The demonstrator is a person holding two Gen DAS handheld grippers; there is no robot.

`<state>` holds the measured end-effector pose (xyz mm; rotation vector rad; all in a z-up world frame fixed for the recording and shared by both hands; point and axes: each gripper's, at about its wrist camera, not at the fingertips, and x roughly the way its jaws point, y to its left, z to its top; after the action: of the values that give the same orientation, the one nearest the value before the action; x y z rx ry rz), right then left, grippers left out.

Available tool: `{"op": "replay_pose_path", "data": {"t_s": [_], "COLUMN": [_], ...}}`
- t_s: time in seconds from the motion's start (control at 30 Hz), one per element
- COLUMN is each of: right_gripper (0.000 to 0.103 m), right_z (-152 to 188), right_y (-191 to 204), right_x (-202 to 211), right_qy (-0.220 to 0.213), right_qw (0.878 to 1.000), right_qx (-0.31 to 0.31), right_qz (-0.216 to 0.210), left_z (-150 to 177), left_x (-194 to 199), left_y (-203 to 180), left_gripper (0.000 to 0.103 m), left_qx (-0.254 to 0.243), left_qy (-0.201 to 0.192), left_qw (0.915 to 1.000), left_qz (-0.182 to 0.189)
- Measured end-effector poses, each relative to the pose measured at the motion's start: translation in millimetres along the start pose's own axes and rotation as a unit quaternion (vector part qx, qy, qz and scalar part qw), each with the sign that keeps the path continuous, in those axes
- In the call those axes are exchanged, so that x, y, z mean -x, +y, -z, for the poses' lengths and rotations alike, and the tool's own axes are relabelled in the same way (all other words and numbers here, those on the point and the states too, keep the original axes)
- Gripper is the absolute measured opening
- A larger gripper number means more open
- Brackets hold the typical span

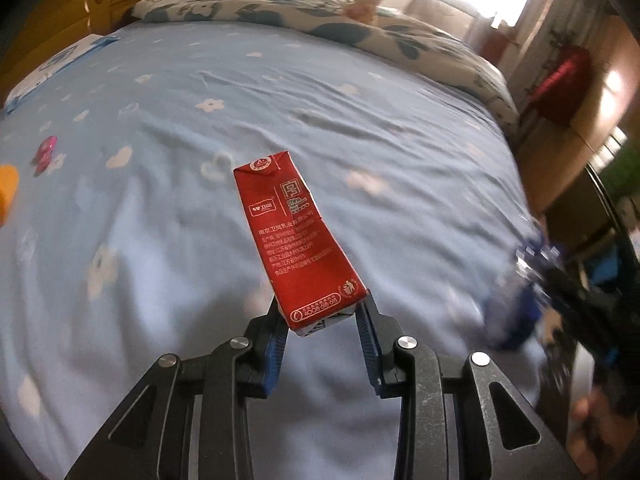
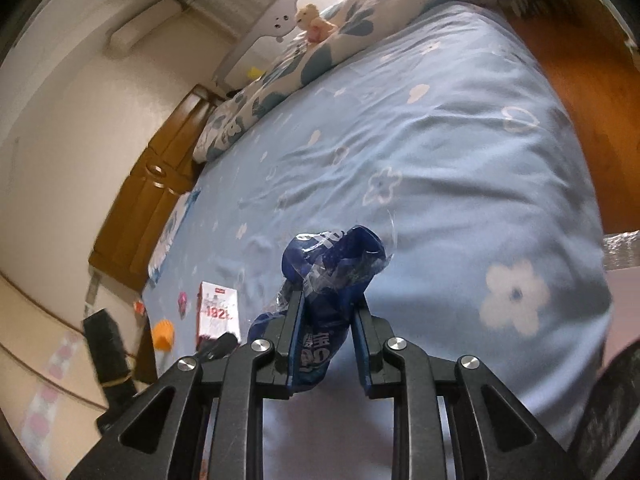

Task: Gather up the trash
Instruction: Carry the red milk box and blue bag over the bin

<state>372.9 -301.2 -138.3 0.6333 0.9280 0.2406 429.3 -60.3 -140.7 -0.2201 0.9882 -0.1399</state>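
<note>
My left gripper [image 1: 322,306] is shut on the lower end of a red drink carton [image 1: 294,240] and holds it above the light blue bed sheet [image 1: 200,120]. My right gripper [image 2: 328,304] is shut on a crumpled blue plastic wrapper [image 2: 334,264], also above the bed. The right gripper with its wrapper shows blurred at the right edge of the left wrist view [image 1: 520,304]. In the right wrist view the carton's white face [image 2: 218,310] and part of the left gripper appear at lower left.
On the sheet at the left lie a small pink item [image 1: 45,151] and an orange object [image 1: 7,192]; both show in the right wrist view too, the pink item [image 2: 183,301] and the orange object [image 2: 164,334]. A flowered duvet [image 1: 320,20] with a plush toy [image 1: 362,6] lies along the far side. A wooden headboard [image 1: 60,12] is at upper left.
</note>
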Motion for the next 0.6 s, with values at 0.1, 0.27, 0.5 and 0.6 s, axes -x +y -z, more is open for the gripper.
{"op": "replay_pose_path", "data": {"t_s": [0.1, 0.27, 0.5, 0.6], "right_gripper": [0.022, 0.022, 0.022, 0.022], "right_z": [18, 47, 79, 91], "right_y": [13, 35, 52, 53], "right_x": [11, 34, 64, 73], "right_qy": [0.003, -0.003, -0.019, -0.021], "right_qw": [1.000, 0.997, 0.993, 0.993], "right_qx": [0.029, 0.075, 0.112, 0.116], "right_qz": [0.009, 0.019, 0.019, 0.018], "left_z": [23, 57, 90, 102], "left_x": [22, 57, 99, 119], "left_y": [-11, -25, -22, -19], "left_gripper": [0.032, 0.032, 0.032, 0.032], "left_qx": [-0.022, -0.037, -0.046, -0.052], "left_qy": [-0.006, -0.014, -0.022, -0.032], "left_qw": [0.9997, 0.9989, 0.9984, 0.9978], "left_qz": [0.006, 0.025, 0.025, 0.024]}}
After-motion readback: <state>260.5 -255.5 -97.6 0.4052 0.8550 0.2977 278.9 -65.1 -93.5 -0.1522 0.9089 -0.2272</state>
